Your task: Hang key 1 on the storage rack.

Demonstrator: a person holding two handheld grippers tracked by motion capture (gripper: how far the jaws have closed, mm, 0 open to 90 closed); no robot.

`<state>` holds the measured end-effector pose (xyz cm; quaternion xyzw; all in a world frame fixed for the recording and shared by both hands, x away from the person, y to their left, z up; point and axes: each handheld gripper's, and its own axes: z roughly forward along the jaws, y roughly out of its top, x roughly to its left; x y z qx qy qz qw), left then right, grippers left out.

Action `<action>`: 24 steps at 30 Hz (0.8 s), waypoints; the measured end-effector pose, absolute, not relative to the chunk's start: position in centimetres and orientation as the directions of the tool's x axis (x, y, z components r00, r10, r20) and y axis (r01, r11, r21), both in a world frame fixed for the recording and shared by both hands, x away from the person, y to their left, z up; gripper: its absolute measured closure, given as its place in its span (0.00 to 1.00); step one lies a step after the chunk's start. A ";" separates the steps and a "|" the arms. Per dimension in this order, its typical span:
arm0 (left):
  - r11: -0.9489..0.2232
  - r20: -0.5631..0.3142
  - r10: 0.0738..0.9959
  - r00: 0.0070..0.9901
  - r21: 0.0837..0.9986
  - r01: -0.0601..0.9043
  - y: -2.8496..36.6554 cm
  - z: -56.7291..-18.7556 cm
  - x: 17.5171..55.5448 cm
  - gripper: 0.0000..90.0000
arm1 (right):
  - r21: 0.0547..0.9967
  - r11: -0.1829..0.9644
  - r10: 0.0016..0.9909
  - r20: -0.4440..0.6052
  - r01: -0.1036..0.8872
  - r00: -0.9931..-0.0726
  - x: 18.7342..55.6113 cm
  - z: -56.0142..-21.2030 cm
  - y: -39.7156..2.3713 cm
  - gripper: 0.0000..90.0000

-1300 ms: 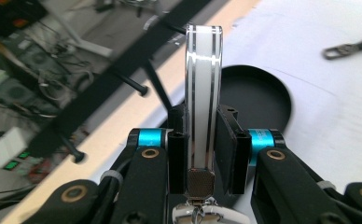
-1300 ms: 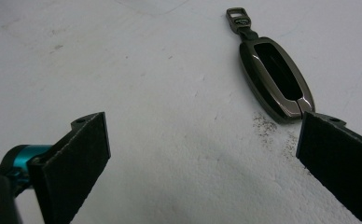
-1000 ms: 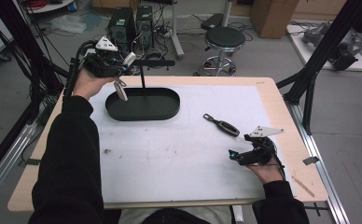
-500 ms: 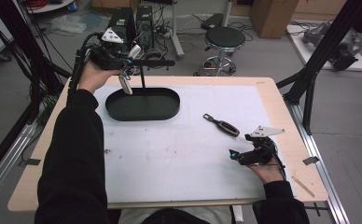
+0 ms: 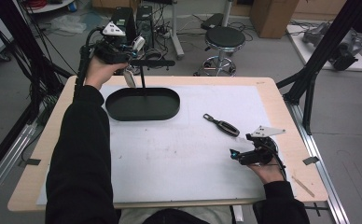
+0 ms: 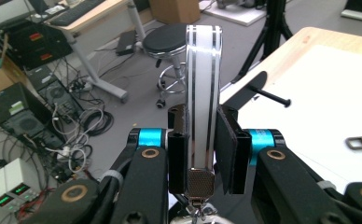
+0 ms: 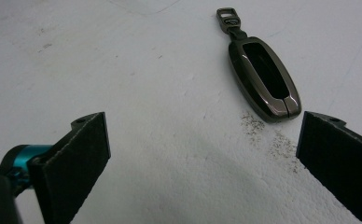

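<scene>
My left gripper is raised over the table's far left edge, shut on a white key fob with chrome stripes. The fob hangs down beside the post of a black stand. In the left gripper view the fob stands upright between the pads of that gripper, its metal end toward the camera. My right gripper rests low at the near right, open and holding nothing. A dark key fob lies on the mat just beyond it; in the right gripper view this fob lies ahead of the wide jaws.
The stand's black oval tray sits on the white mat, and a horizontal bar tops its post. A stool, computer cases and cables stand on the floor beyond the table. A black frame leg rises at the right.
My left hand has carried the white fob up and a little to the right, closer to the stand's bar. The right gripper and the dark fob have stayed put.
</scene>
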<state>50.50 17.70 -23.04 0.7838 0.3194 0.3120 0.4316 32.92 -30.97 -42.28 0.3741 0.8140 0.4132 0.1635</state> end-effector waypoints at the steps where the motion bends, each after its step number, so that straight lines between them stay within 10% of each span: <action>1: -0.424 0.214 0.773 0.597 0.874 0.235 17.7 -23.1 50.6 0.84 | 0.796 0.377 0.744 0.044 0.474 -0.667 32.9 -42.3 -31.0 0.02; 24: -0.325 0.157 0.868 0.472 0.897 0.301 18.3 -24.4 52.6 0.83 | 0.786 0.393 0.741 0.037 0.478 -0.671 33.1 -42.5 -30.9 0.02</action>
